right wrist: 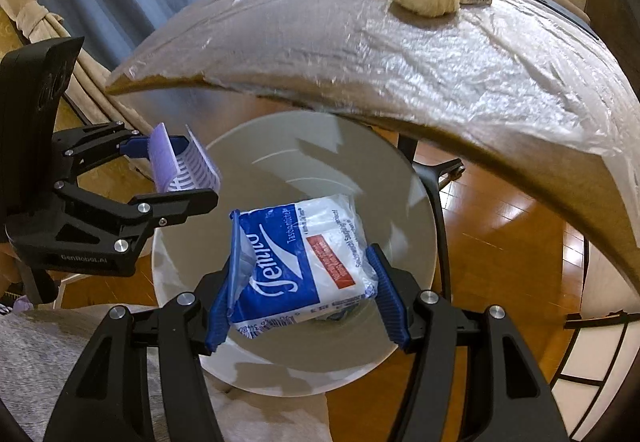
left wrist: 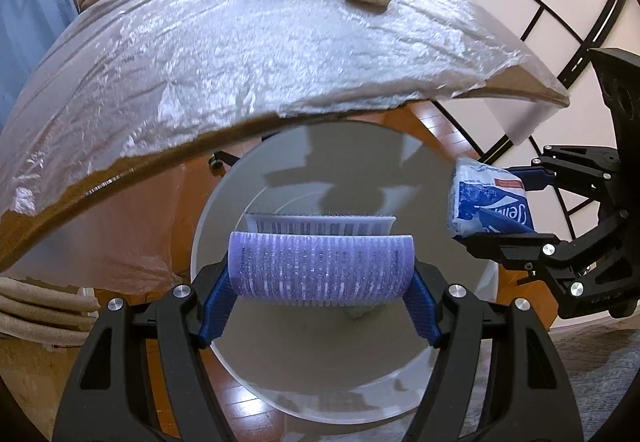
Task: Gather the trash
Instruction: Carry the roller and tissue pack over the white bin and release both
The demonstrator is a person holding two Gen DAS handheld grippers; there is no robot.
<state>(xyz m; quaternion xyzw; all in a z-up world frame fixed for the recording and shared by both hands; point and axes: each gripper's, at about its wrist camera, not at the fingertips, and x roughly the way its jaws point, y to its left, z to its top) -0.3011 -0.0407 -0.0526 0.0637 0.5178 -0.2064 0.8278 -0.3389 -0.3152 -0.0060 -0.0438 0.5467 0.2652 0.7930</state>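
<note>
A bristly purple hair roller (left wrist: 321, 267), cylindrical, is pinched by the left gripper (left wrist: 320, 306) over the round white bin (left wrist: 460, 326). A crinkled blue-and-white tissue pack (right wrist: 304, 258) is clamped in the right gripper (right wrist: 306, 302) above the same bin. What lies at the bin's bottom is largely hidden.

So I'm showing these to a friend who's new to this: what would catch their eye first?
Probably the purple hair roller gripped in the left tongs and the blue-and-white tissue pack in the right tongs, both held over a round white bin. Behind, a plastic-covered table.
</note>
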